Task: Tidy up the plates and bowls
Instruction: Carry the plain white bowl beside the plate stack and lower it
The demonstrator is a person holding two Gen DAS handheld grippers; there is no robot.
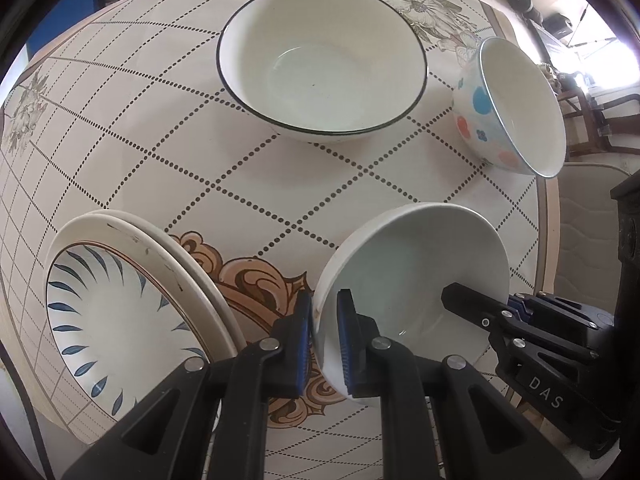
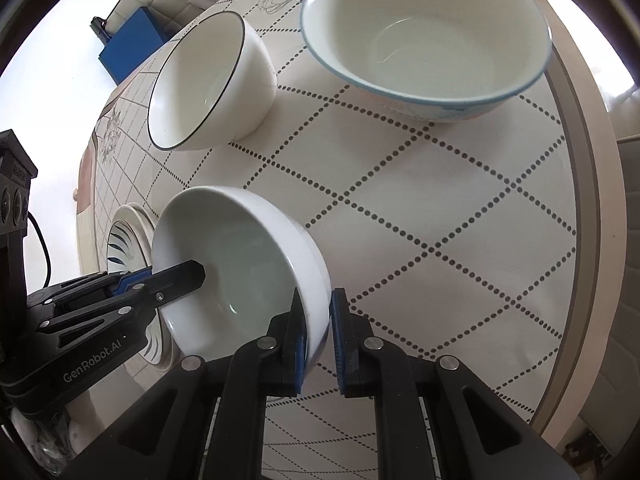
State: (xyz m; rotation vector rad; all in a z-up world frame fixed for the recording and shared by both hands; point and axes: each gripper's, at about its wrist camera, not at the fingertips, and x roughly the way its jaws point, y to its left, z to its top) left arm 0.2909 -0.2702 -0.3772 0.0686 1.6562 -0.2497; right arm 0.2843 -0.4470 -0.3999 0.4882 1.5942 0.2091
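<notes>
Two grippers, one bowl: both clamp the plain white bowl (image 1: pixel 416 280), which sits at the near edge of the desk (image 1: pixel 280 184), whether lifted or resting cannot be told.
Left gripper (image 1: pixel 325 344): closed on the white bowl's left rim, one blue pad outside the wall, one inside.
Right gripper (image 2: pixel 320 340): its fingers straddle the bowl's right rim; the inner pad touches the wall, while a narrow gap shows at the outer pad, so a firm hold cannot be told.
White bowl contents: nothing inside; only a finger of each gripper reaches over its rim.
Stacked plates (image 1: pixel 132 304): just left of the white bowl, a plate with blue leaf strokes lying on a plain cream plate; nothing on top.
Black-rimmed bowl (image 1: pixel 320 60): upright, farther back near the desk's middle, apart from the white bowl; holds nothing.
Dotted bowl (image 1: pixel 512 108): pale blue rim, blue and pink spots outside, standing at the far right near the desk's edge, apart from the black-rimmed bowl; holds nothing.
Desk cover: cream cloth with dotted diamond lines, grey flowers at the back and a brown scroll motif under the left gripper.
Beyond the desk: a blue box (image 2: pixel 132 48) on the floor.
</notes>
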